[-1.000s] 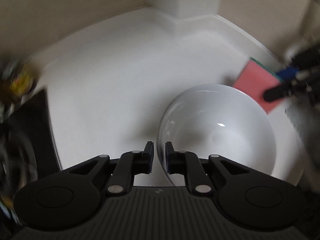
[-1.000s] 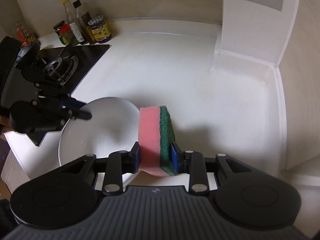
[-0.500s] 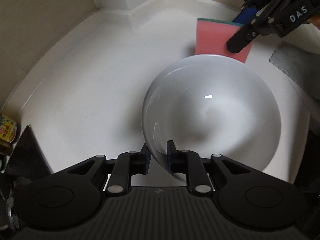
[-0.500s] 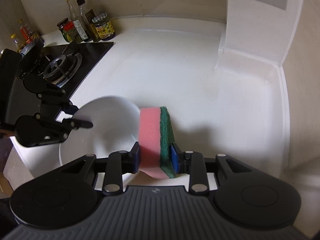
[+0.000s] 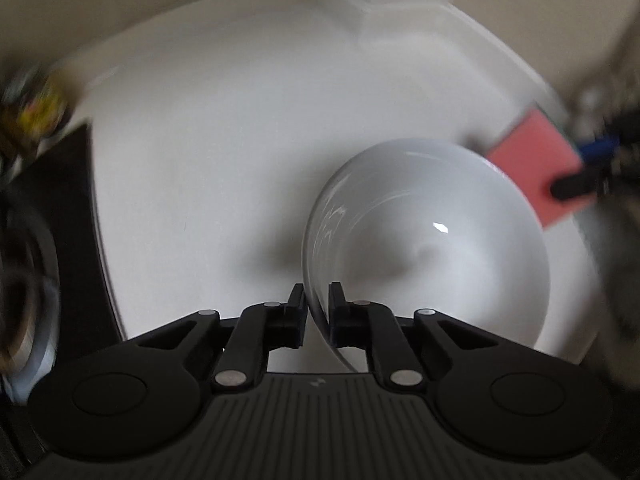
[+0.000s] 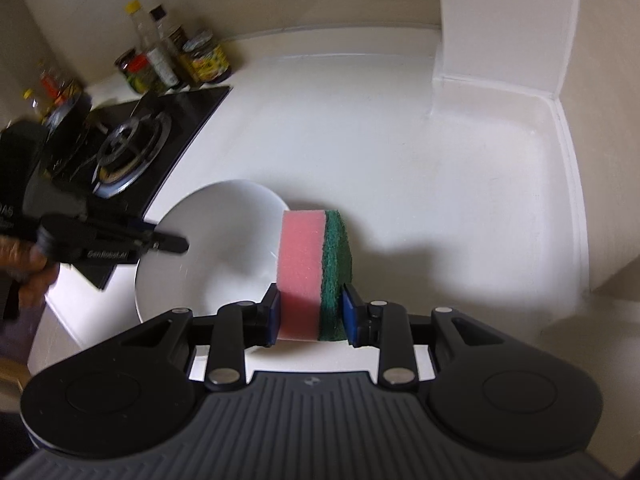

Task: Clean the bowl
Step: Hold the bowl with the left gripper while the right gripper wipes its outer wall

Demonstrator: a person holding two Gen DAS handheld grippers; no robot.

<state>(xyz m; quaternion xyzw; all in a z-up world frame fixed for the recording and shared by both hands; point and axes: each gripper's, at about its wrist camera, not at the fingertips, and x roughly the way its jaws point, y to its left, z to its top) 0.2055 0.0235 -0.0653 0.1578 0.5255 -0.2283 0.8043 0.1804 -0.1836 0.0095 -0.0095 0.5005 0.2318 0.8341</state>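
Since half a second ago, our left gripper [image 5: 318, 308] has swung the glossy white ceramic bowl [image 5: 432, 248] back toward the black gas hob [image 6: 132, 144], and the sponge now sits at the bowl's far right rim instead of beyond it. We keep the left fingers narrow, pinching the near rim so the bowl stays steady on the white desk [image 6: 360, 128]. Our right gripper [image 6: 310, 316] clamps the pink-and-green rectangular sponge [image 6: 314, 260] upright, pink foam facing the bowl, apparently ready for wiping the interior.
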